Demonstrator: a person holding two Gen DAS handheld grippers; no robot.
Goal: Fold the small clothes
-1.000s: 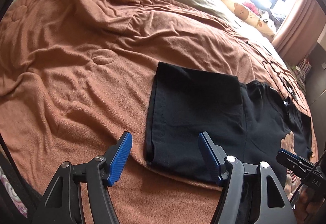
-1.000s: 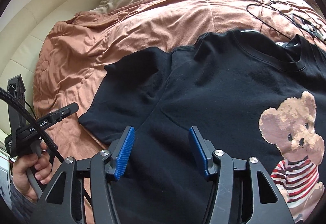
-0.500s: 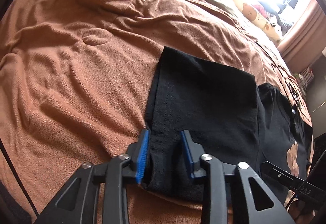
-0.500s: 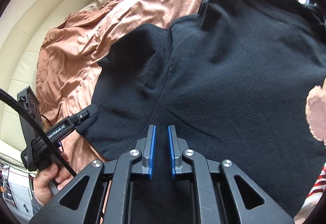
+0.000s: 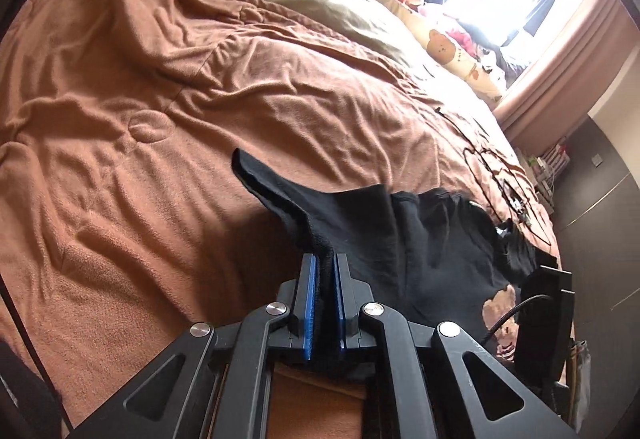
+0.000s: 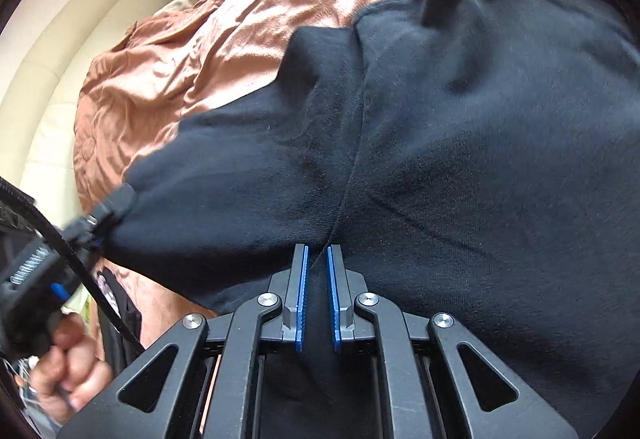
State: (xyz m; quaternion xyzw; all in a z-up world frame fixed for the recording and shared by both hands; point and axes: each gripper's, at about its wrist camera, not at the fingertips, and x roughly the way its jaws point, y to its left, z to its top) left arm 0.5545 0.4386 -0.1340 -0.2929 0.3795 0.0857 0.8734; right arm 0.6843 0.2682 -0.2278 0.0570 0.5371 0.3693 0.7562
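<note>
Black T-shirt (image 5: 420, 239): on bed (image 5: 160, 119), body to the right. Left claw (image 5: 325, 279) clamped on near sleeve edge; right claw (image 6: 316, 279) clamped at underarm seam. Sleeve runs leftward; fold likely goes rightward over body.

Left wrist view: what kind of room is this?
Most likely a home bedroom. The black T-shirt lies on a bed under a rumpled brown blanket, plush toys are lined up along its far side, and pink curtains frame a bright window behind them.
</note>
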